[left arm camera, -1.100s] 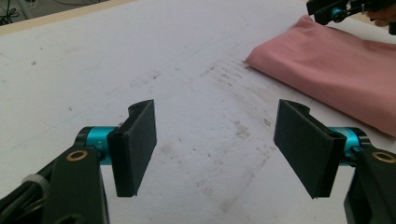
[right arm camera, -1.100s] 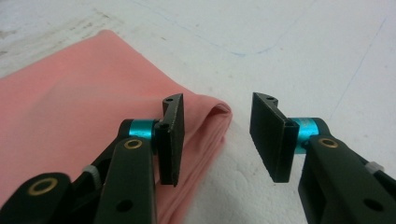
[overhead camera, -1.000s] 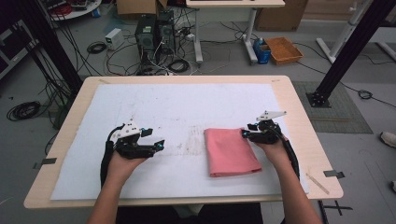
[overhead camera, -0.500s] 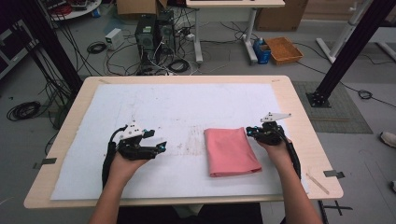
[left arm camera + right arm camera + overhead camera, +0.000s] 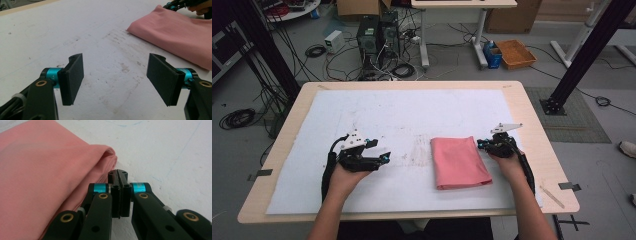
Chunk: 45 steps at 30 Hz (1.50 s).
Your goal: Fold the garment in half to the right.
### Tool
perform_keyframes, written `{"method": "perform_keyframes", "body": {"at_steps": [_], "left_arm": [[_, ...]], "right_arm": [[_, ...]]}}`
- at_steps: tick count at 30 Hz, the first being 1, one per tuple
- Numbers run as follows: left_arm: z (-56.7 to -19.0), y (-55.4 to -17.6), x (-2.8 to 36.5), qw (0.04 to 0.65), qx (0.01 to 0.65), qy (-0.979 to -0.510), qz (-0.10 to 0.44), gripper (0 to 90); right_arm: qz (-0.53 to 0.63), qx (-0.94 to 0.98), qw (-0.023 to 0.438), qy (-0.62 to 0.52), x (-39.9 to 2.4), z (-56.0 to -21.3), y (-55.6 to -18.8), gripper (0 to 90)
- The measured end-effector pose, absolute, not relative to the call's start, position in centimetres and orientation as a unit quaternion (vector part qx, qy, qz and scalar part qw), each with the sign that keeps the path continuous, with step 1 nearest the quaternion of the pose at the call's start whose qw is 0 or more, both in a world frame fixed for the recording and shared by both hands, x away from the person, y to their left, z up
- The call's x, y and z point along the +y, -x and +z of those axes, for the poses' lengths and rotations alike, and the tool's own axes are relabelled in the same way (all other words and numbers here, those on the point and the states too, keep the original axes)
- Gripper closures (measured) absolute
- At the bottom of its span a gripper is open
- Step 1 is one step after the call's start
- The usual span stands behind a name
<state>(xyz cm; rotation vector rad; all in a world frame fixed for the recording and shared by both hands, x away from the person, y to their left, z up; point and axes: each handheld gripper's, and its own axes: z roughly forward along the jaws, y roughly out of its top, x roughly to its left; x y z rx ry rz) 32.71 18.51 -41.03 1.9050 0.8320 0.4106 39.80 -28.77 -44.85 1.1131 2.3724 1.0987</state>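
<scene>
Right gripper view, nearest first: my right gripper [image 5: 117, 195] has its jaws pressed flat together with nothing between them. They have just been closing, and no fabric came in with them. The folded pink cloth [image 5: 42, 177] lies just beside them on their left, its rounded corner a little ahead of the tips; I cannot tell whether the jaw's side brushes the fold.

From the left gripper view, my left gripper [image 5: 115, 80] stands with its jaws wide apart over bare white sheet [image 5: 100, 37], gripping nothing, and the cloth [image 5: 180, 32] lies well off ahead to the right.

Seen from the high view, the cloth [image 5: 459, 162] sits flat on the white sheet [image 5: 412, 115] covering the counter [image 5: 532, 120], right of the middle, with my right gripper [image 5: 497, 145] at its far right corner and my left gripper [image 5: 374, 157] well apart to the left. Compared with a second ago, the cloth lies in the same place.

I judge that the closing missed the cloth, or that the shut jaws are meant to press or smooth its edge; either way the cloth is not held, so any lifting or further folding calls for opening again around that corner.
</scene>
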Motion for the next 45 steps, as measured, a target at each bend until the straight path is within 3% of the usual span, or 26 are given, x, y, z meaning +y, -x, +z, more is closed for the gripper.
{"method": "perform_keyframes", "body": {"at_steps": [12, 19, 27, 38, 45], "left_arm": [[-40.7, -32.5, 18.5, 0.49, 0.339, -0.784, 0.173, 30.0], [-40.4, -32.6, 18.9, 0.493, 0.339, -0.781, 0.179, 30.0], [-40.1, -32.6, 19.4, 0.5, 0.34, -0.775, 0.184, 30.0], [-39.4, -32.3, 19.4, 0.514, 0.327, -0.77, 0.192, 27.1], [-39.0, -32.6, 19.2, 0.527, 0.321, -0.764, 0.186, 26.4]], "right_arm": [[0.381, 0.822, 0.153, -0.396, -29.3, -44.9, -39.4, 90.0], [0.431, 0.788, 0.182, -0.402, -29.9, -43.4, -39.1, 60.7], [0.451, 0.772, 0.197, -0.402, -29.9, -42.1, -38.9, 42.3], [0.477, 0.771, 0.203, -0.37, -28.9, -40.6, -38.4, 26.3], [0.482, 0.776, 0.192, -0.359, -28.4, -40.5, -38.1, 24.3]]}}
